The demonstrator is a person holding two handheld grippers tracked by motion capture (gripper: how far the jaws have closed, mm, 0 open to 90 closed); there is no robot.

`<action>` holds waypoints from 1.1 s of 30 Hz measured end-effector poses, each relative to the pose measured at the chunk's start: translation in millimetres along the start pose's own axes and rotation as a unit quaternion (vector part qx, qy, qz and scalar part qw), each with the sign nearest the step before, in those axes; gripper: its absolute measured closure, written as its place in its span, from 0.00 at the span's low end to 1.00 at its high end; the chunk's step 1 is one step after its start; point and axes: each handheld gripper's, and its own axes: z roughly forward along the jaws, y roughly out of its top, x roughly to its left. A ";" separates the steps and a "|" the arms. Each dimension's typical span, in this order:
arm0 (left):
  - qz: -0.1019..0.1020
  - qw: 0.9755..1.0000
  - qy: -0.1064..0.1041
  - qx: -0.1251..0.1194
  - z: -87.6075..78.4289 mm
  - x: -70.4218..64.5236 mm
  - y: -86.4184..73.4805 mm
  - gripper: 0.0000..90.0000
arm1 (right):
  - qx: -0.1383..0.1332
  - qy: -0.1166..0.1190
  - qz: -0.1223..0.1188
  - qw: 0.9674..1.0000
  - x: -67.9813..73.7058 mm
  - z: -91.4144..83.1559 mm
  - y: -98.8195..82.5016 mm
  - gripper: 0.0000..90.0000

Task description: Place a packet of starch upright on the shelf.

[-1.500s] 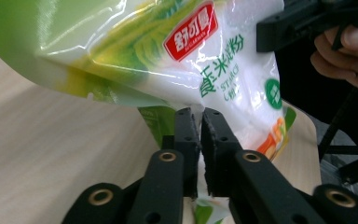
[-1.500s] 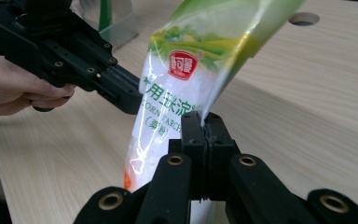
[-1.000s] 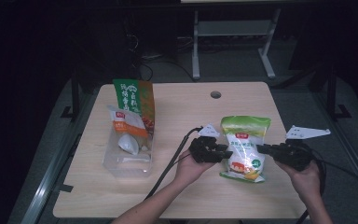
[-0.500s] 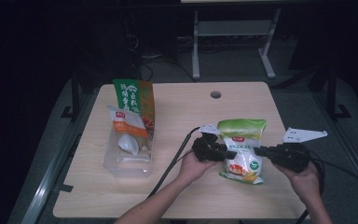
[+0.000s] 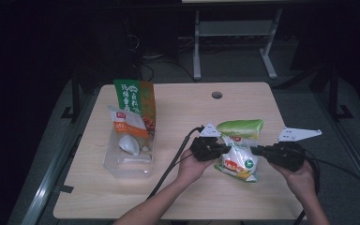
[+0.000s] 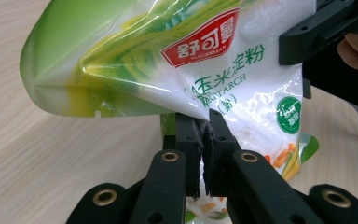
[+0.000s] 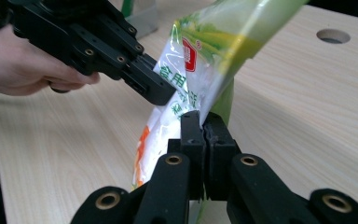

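A green and white bag of starch [image 5: 239, 158] hangs just above the wooden table [image 5: 183, 201], held between both grippers. My left gripper [image 5: 223, 148] has just been closing and now pinches the bag's left edge; in the left gripper view its jaws [image 6: 204, 125] press together on the film of the bag [image 6: 191, 60]. My right gripper [image 5: 256, 150] is shut on the opposite edge, and in the right gripper view its jaws [image 7: 204, 122] clamp the bag [image 7: 186, 88]. The bag's green top folds over toward the far side.
At the table's left stands a clear plastic container [image 5: 122, 165] with an orange and white pouch [image 5: 127, 127] in it and a tall green and orange bag [image 5: 133, 98] behind. A round hole [image 5: 217, 95] sits near the far edge. A black cable [image 5: 168, 168] trails from the left gripper.
The left gripper's jaws have come together on the bag's left edge. The bag has come up off the table between the two grippers, and its top has folded over.
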 end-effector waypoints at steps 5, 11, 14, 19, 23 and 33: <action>0.014 1.000 -0.002 0.001 0.0 -3.4 -1.4 0.97 | 0.024 0.005 0.016 1.000 -6.0 5.1 -1.8 0.93; 0.037 0.999 0.004 0.005 0.0 -10.7 -2.0 0.98 | 0.043 0.019 0.025 0.999 -6.9 14.8 -0.1 0.83; 0.037 0.999 0.004 0.006 -1.6 -10.9 -2.7 0.98 | 0.052 0.025 0.027 0.998 -6.9 19.7 0.6 0.81; 0.037 0.999 0.006 0.003 -4.6 -10.6 -5.3 0.98 | 0.071 0.029 0.034 0.996 -6.0 29.9 1.0 0.81; 0.036 0.999 0.006 -0.001 -8.7 -9.1 -7.8 0.95 | 0.077 0.034 0.037 0.996 -5.2 33.6 2.5 0.89; 0.048 0.998 0.034 0.015 -28.2 -10.7 -18.1 0.69 | 0.063 0.033 0.044 0.996 -0.2 31.3 5.0 0.95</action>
